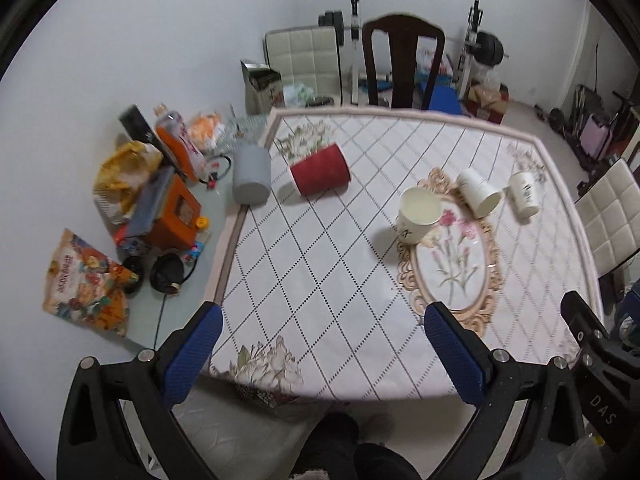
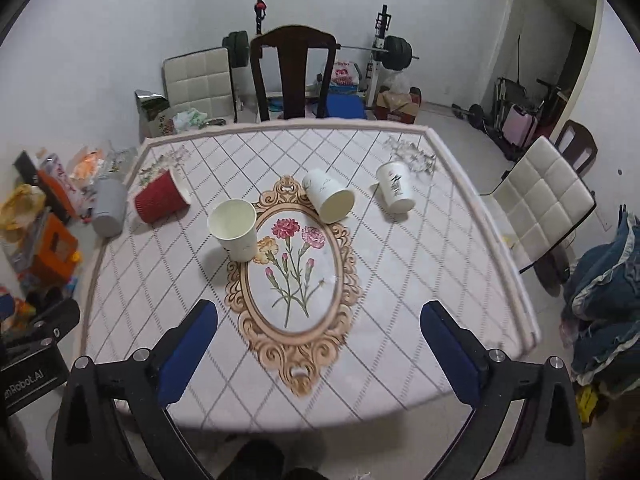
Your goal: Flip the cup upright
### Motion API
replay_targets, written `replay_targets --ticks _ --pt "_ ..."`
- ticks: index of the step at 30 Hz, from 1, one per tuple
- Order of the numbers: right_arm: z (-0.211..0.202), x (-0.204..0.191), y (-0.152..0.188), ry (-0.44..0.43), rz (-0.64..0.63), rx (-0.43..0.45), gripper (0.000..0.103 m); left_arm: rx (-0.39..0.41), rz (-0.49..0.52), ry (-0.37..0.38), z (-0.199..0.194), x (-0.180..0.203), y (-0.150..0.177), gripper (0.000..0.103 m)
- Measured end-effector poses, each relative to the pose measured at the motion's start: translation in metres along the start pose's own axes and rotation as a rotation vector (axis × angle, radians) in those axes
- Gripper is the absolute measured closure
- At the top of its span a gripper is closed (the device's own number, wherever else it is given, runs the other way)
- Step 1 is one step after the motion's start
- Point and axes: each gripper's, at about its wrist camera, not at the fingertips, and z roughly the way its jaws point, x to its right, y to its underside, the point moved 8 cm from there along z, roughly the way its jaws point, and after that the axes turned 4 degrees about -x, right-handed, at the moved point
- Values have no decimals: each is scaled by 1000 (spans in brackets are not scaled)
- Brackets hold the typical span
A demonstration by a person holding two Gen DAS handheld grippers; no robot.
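One cup (image 2: 234,229) stands upright, three cups lie tipped, and we hold both grippers (image 1: 320,340) (image 2: 320,340) spread, empty.

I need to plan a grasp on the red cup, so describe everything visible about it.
The red cup is a ribbed, paper-looking tumbler lying on its side on the tablecloth, near the table's far left corner. Its wider, white-rimmed mouth points toward the table's middle in the right wrist view; the narrower base points toward the left edge. The left wrist view shows its white base. It appears undented. A grey cup, also on its side, lies just left of it; whether they touch is unclear. Neither gripper is near it.
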Motion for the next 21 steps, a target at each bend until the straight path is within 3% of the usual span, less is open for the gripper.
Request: replay_targets --ticks 10,21 --pt "-110 11 5 -45 -42 52 0 81 -23 20 -81 -5 11 0" --pt "-144 0 -9 -48 -34 90 0 133 -30 -5 -100 -29 5 0"
